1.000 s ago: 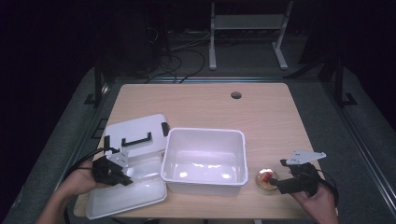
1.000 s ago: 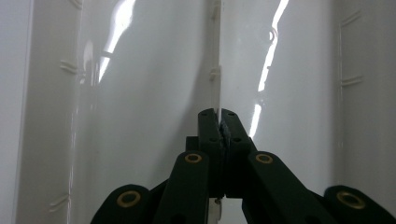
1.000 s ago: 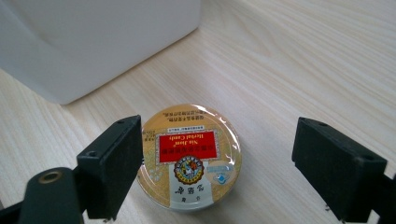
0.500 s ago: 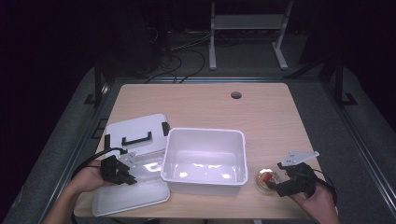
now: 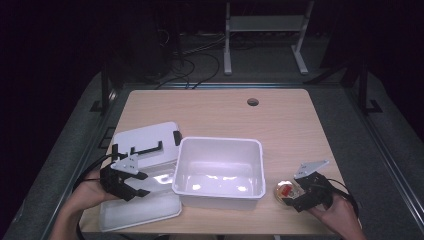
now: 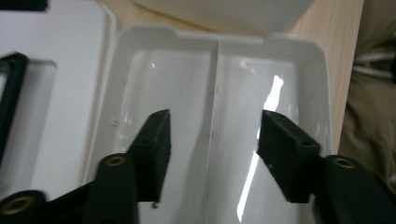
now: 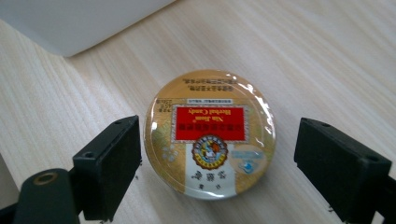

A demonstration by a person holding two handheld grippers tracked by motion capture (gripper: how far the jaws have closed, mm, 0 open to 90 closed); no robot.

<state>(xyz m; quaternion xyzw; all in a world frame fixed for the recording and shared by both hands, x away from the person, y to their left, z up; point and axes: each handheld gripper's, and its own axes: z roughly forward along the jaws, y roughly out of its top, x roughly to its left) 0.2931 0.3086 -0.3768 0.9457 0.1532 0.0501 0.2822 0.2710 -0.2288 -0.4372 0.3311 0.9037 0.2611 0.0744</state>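
High view, left claw (image 5: 131, 186): at the near left of the tabletop (image 5: 220, 115), above a shallow white tray (image 5: 142, 212) lying flat by the front edge; its jaws have just been opening, and nothing sits between them.
High view, white lid (image 5: 145, 145): behind the tray, flat, with black handle and clips on top.
High view, white tub (image 5: 220, 172): deep, open-topped, at the middle of the near half, just right of the tray and lid.
High view, right claw (image 5: 294, 197): at the near right, pointing left toward a small round tin (image 5: 284, 191) that lies on the wood just beside the tub's right corner.
Left gripper view, left claw (image 6: 215, 135): jaws parted about halfway, pads free of everything; the glossy tray (image 6: 215, 93) lies below, its central ridge running between the jaws.
Left gripper view, tub (image 6: 224, 14): its wall rises past the tray's far rim.
Right gripper view, right claw (image 7: 217, 158): jaws spread wide on either side of the tin (image 7: 209, 133), with clear gaps to both pads, so nothing is gripped.
Right gripper view, tin: golden, flat on the tabletop (image 7: 303, 56), red label facing up.
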